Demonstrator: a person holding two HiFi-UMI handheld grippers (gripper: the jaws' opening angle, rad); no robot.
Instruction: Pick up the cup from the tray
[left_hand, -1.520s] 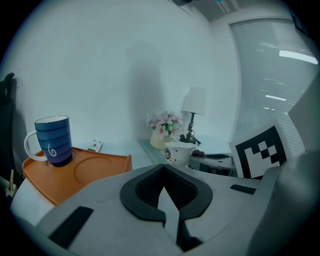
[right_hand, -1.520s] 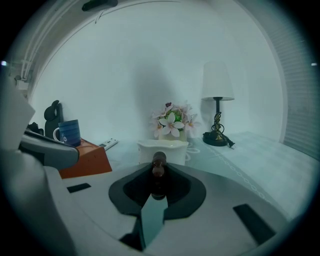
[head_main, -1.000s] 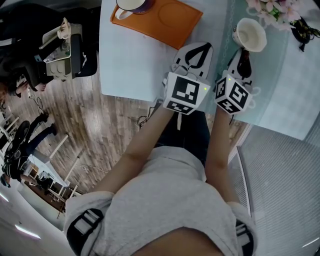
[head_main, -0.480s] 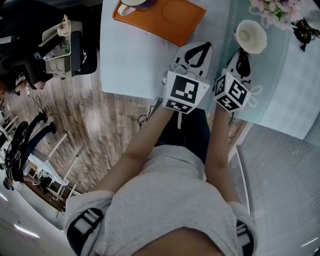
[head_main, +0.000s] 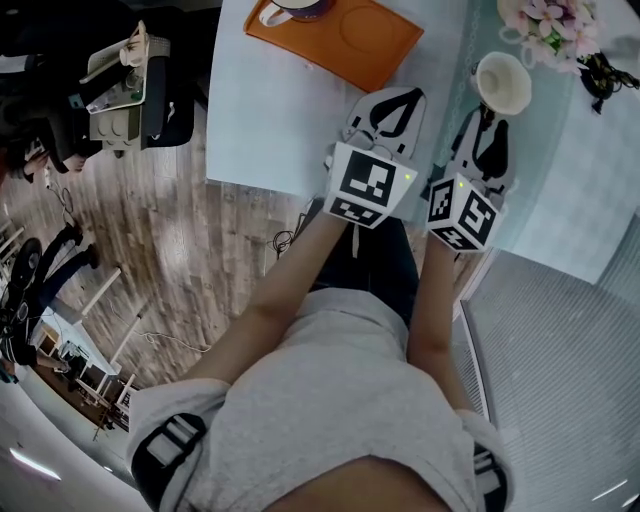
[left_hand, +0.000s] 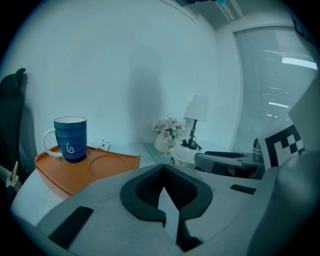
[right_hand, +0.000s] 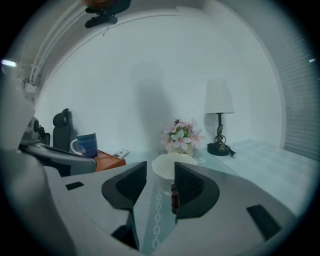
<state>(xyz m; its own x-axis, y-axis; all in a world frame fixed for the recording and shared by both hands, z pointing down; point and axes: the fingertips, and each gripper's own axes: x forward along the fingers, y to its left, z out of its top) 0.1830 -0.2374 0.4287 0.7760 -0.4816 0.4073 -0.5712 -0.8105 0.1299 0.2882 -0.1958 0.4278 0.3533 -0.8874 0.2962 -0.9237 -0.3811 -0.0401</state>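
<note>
– Pale counter (head_main: 270, 120) against a plain wall, with the right end under a greenish glass top. Which one's "the cup" here? I can see two.

– Only one is on the orange tray (left_hand: 115, 167): the blue mug (left_hand: 70, 138), at the far left end, upright, handle pointing away from the empty round recess (left_hand: 107, 164) next to it. The white cup (head_main: 503, 82) is off the tray on the glass part, near the flowers (right_hand: 181, 136).

– And the grippers?

– The left hand-held gripper (left_hand: 163, 169) has its tips pinched together with nothing in them, and it's well short of the mug. The right hand-held gripper (right_hand: 160, 172) has just been opening. Its jaws are apart with nothing between the pads, and the white cup sits just past the tips.

– So how would you do it?

– My guess is the right one should back straight out so it doesn't clip the white cup. The left one needs to open wide before it gets to the mug, come in low and level, squeeze the body rather than the handle, then lift straight up off the tray.

– Which view's most useful?

– The head view is the only one that shows the gap between the right tips and the white cup, but it cuts the mug off at the top edge. The left gripper view shows the whole mug and the recess. The right gripper view shows how far apart its jaws are, plus a table lamp (right_hand: 219, 115) that the head view misses.
</note>
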